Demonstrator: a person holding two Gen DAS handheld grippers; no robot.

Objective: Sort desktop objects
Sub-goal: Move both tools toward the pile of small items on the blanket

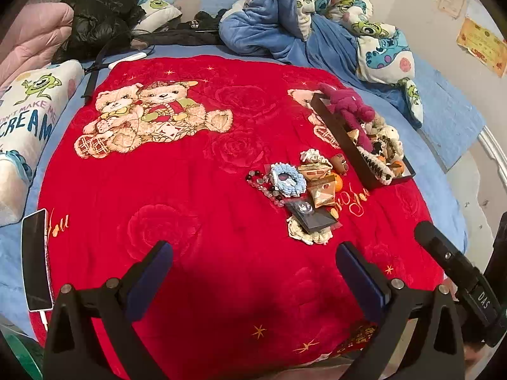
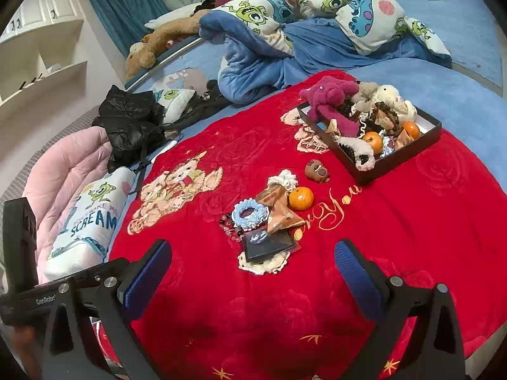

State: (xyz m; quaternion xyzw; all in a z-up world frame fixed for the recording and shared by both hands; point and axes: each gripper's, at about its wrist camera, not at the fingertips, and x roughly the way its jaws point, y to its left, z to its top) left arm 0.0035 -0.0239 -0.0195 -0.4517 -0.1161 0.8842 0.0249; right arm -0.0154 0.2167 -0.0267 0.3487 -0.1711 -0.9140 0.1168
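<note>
A pile of small objects lies on the red blanket (image 2: 364, 247): a blue scrunchie (image 2: 249, 213) (image 1: 287, 180), an orange (image 2: 301, 198), gold snack packets (image 2: 280, 212) (image 1: 321, 190), a bead string (image 1: 263, 185), a dark flat packet (image 2: 269, 243) (image 1: 312, 217) on a cream doily, and a brown toy head (image 2: 317, 171). A black box (image 2: 408, 152) (image 1: 348, 145) behind holds a maroon plush (image 2: 329, 98) (image 1: 348, 106), oranges and scrunchies. My left gripper (image 1: 253, 272) and right gripper (image 2: 253, 269) are both open and empty, near the pile's front.
A phone (image 1: 35, 261) on a cable lies at the blanket's left edge. A monster-print pillow (image 2: 90, 218), pink quilt (image 2: 69, 164), black jacket (image 2: 133, 120) and crumpled blue duvet (image 2: 285, 31) lie around the blanket.
</note>
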